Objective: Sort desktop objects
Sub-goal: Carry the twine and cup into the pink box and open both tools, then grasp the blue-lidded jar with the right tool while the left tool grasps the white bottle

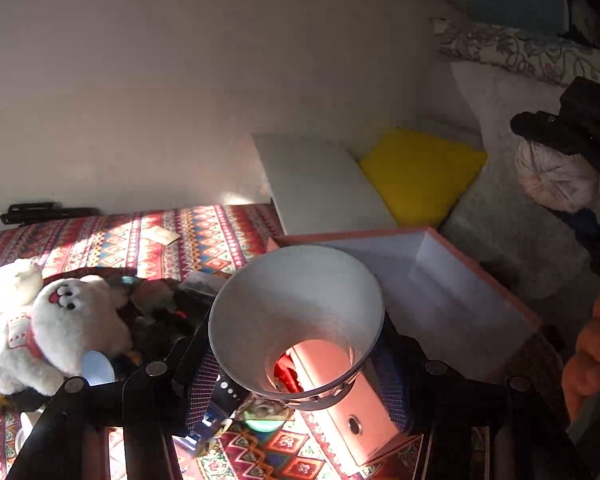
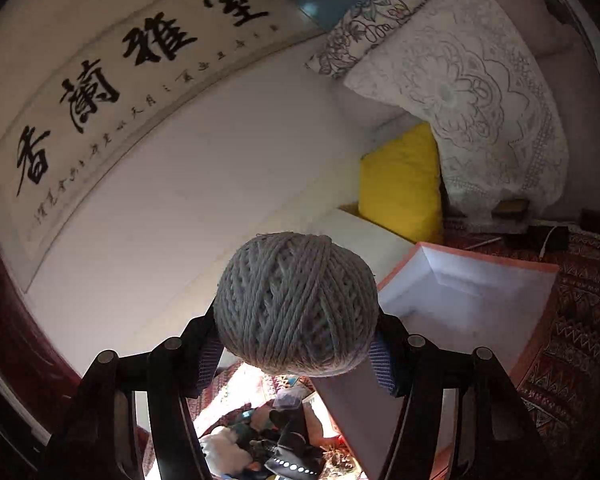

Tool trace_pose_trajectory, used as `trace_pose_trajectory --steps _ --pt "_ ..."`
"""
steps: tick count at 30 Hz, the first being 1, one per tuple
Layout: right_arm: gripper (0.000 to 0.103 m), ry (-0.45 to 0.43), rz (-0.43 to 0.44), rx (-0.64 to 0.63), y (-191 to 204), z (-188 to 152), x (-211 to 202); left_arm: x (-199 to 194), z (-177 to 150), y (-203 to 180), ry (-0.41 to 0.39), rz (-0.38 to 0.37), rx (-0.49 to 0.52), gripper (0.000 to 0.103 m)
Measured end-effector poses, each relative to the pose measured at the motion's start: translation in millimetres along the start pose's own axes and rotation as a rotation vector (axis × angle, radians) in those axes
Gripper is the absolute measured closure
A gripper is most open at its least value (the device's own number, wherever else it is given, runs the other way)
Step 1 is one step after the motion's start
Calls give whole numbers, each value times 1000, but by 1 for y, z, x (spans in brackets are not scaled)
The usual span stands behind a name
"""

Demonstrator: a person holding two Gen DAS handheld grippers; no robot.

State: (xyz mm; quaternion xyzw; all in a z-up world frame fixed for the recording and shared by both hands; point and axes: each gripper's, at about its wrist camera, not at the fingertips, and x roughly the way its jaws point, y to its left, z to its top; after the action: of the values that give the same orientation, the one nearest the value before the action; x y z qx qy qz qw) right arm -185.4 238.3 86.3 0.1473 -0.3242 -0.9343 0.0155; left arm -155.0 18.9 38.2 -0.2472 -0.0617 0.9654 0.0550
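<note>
Pink box (image 1: 452, 304) open on patterned counter (image 1: 204, 236), white plush bear (image 1: 72, 320) lying left of it; left gripper (image 1: 296, 364) jaws clamp white funnel (image 1: 296, 312), right gripper (image 2: 296, 340) jaws hold grey yarn ball (image 2: 296, 304) raised beside the box.

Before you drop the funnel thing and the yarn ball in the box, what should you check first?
1. Left gripper shut on the white cone: ok.
2. Right gripper shut on the yarn ball: ok.
3. Pink box open, with bare room inside: ok.
4. Cone fully over the box: not ok, it hangs at the near corner.
5. Yarn ball over the box: not ok, it sits left of the box rim in the right wrist view.
6. Loose yarn tail that might snag: cannot tell.
</note>
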Motion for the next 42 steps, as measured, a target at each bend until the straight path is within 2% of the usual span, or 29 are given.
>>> trace_pose_trajectory --steps 2,6,10,13,14,15,16,17,22,24,30,34,36,39,42 --pt "38 67 -57 28 -33 6 23 16 6 -14 18 -32 19 44" --pt "38 249 -164 123 -97 -5 76 58 15 -43 76 -101 58 44" --pt "38 343 -231 186 -136 -13 103 104 9 -67 162 -125 102 44" --pt "34 360 -264 205 -146 -22 106 113 5 -70 190 -112 98 43" --pt "31 357 -276 198 -145 -25 104 116 3 -71 199 -107 97 37" --pt "22 354 -289 191 -144 -27 103 119 1 -72 209 -103 95 29" --pt "19 351 -301 184 -142 -29 103 122 0 -73 218 -99 94 15" --pt "18 347 -304 179 -141 -28 103 125 -2 -74 227 -94 93 10" --pt "15 323 -309 151 -130 -22 102 140 -10 -79 274 -73 86 8" --pt "15 317 -304 137 -124 -22 101 132 -9 -70 267 -57 74 7" --pt "15 267 -228 55 -81 -23 83 93 -6 -25 225 3 24 4" --pt "14 260 -64 -25 -33 -34 69 61 -21 28 209 97 -14 2" --pt "12 301 47 -64 -4 -47 68 46 -34 56 204 157 -28 2" --pt "12 428 212 -116 41 -84 76 27 -62 101 209 262 -41 2" --pt "12 563 308 -216 87 -137 88 13 -91 150 228 323 -87 2"
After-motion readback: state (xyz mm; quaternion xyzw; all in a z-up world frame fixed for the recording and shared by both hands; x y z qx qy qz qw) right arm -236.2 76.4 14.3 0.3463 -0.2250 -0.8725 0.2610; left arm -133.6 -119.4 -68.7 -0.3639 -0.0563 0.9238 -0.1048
